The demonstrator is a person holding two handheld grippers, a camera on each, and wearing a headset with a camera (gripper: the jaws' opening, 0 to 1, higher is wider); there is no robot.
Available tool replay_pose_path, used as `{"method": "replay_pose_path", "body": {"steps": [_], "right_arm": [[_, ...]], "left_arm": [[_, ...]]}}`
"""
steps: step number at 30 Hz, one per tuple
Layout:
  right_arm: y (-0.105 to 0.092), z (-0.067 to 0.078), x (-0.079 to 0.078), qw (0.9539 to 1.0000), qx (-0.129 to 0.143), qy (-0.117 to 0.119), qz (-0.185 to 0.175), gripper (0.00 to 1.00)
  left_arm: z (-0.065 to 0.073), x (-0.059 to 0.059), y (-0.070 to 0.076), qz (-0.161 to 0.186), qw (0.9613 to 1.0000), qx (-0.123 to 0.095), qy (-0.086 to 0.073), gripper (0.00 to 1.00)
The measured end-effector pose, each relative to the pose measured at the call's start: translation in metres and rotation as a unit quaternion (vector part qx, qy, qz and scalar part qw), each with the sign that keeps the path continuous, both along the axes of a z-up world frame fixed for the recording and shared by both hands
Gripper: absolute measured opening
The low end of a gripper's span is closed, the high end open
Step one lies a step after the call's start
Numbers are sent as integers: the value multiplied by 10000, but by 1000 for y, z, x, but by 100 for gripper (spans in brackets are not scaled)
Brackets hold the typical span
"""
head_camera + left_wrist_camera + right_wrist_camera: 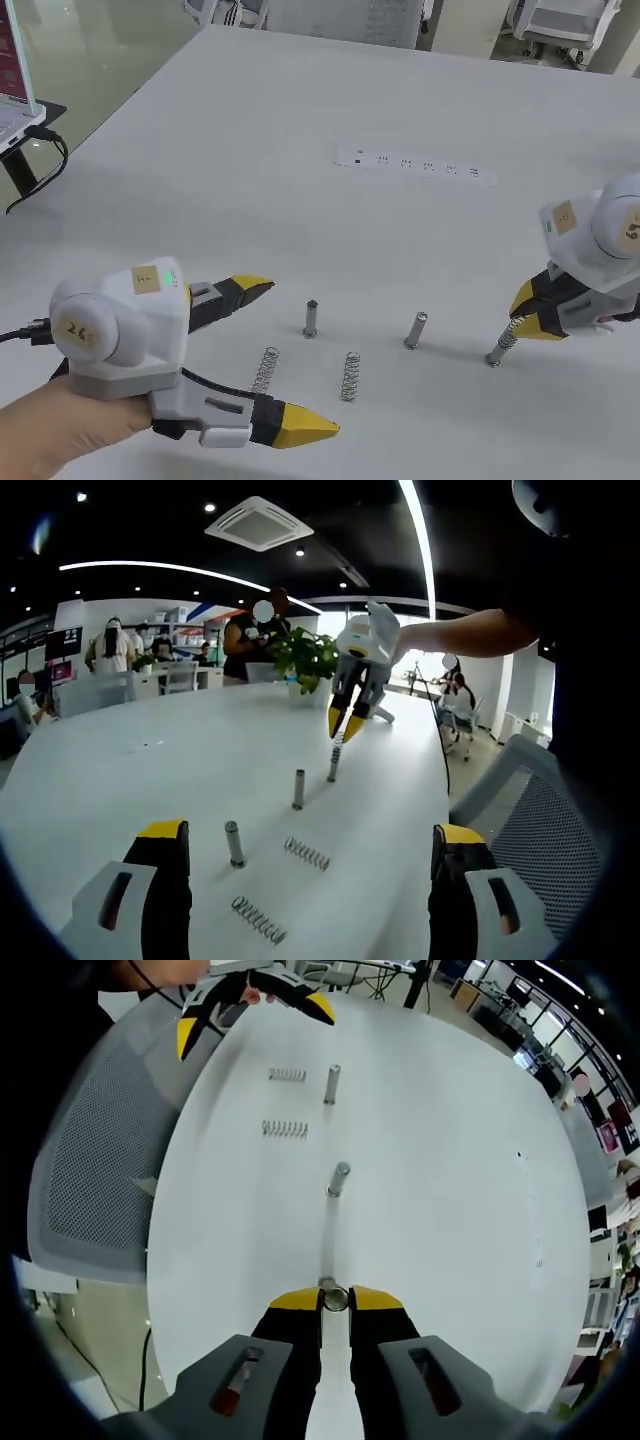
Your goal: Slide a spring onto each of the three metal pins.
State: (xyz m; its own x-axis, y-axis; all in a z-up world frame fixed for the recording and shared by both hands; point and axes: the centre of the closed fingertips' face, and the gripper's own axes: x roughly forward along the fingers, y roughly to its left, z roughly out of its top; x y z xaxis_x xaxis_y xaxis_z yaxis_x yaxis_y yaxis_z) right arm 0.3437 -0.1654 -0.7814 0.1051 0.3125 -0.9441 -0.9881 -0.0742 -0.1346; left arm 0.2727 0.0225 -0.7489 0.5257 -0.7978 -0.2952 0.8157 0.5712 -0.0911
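A socket strip (415, 165) was set flush in the white tabletop (250, 150), well behind the work. At the far left edge a black cable (45, 150) was seen beside a laptop. Office chairs stood beyond the far edge, and a grey mesh chair (90, 1160) was close to the near edge. Wide bare surface was left around the pins on every side.

Three metal pins were standing in a row: the left pin (311, 318), the middle pin (416, 330) and the right pin (495, 352). Two loose springs (265, 370) (350, 377) were lying flat just in front of the left and middle pins.

The left tool (300, 358) was held low over the near side with its jaws wide apart and nothing gripped. The right tool (525, 320) was clamped on the third spring (511, 332), which was placed around the top of the right pin.
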Motion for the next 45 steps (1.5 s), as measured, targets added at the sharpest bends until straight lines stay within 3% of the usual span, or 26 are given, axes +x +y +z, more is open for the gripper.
{"method": "replay_pose_path", "body": {"steps": [27,45], "right_arm": [[-6,-31,-2,9998,-104,147,-85,7],[-6,-29,-4,9999,9,166,-21,11]], "left_arm": [[4,2,2,6,10000,2,-20,98],[3,3,2,17,10000,-15,-22,97]]}}
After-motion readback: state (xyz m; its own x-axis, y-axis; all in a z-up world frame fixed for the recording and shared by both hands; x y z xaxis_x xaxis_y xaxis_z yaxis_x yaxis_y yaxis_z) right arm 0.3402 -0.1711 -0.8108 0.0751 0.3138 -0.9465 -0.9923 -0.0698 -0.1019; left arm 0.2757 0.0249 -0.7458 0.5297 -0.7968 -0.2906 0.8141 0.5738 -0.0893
